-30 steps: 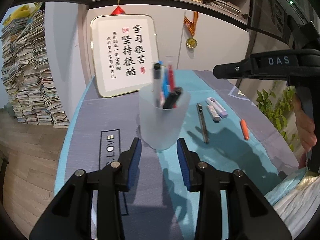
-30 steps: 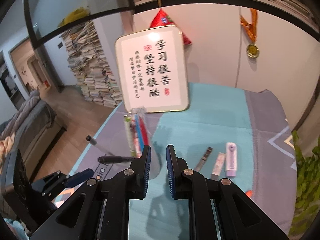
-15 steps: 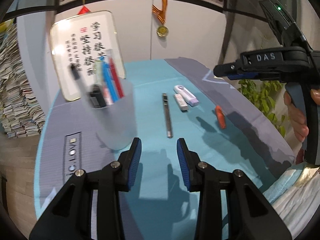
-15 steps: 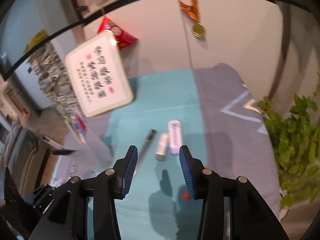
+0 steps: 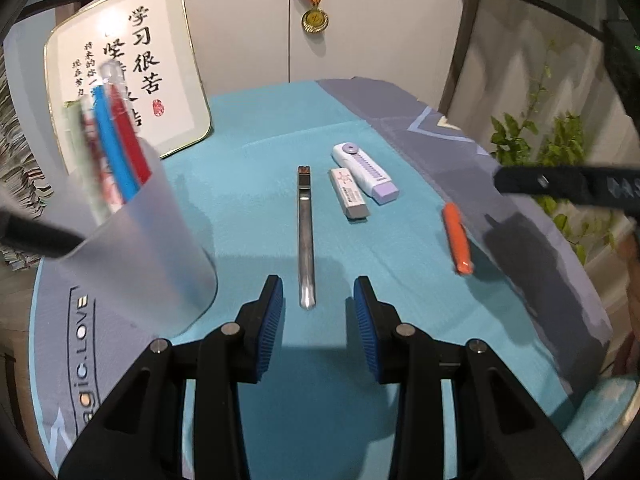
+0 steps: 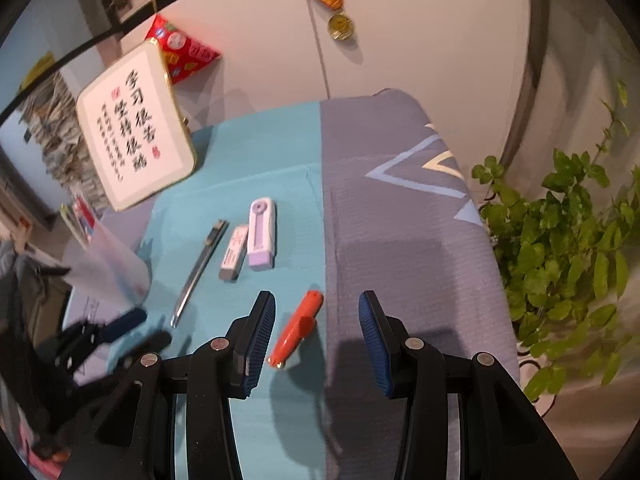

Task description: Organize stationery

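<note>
A frosted cup [image 5: 136,240] holding red, blue and other pens stands at the left; it also shows in the right wrist view [image 6: 108,268]. A metal knife [image 5: 306,236] [image 6: 200,268], a white eraser [image 5: 349,197] [image 6: 234,254], a white-and-lilac tool [image 5: 366,174] [image 6: 262,238] and an orange pen [image 5: 458,238] [image 6: 298,326] lie on the cloth. My left gripper [image 5: 318,300] is open and empty, just before the knife's near end. My right gripper [image 6: 316,312] is open and empty, with the orange pen between its fingers' line.
A framed calligraphy board [image 5: 128,68] leans at the back left. A potted plant [image 6: 568,240] stands off the table's right edge. A medal [image 5: 315,19] hangs on the wall. The teal-and-grey cloth [image 5: 260,140] covers the table.
My left gripper swung right from the cup to the knife. My right gripper opened wide and moved right and down over the orange pen.
</note>
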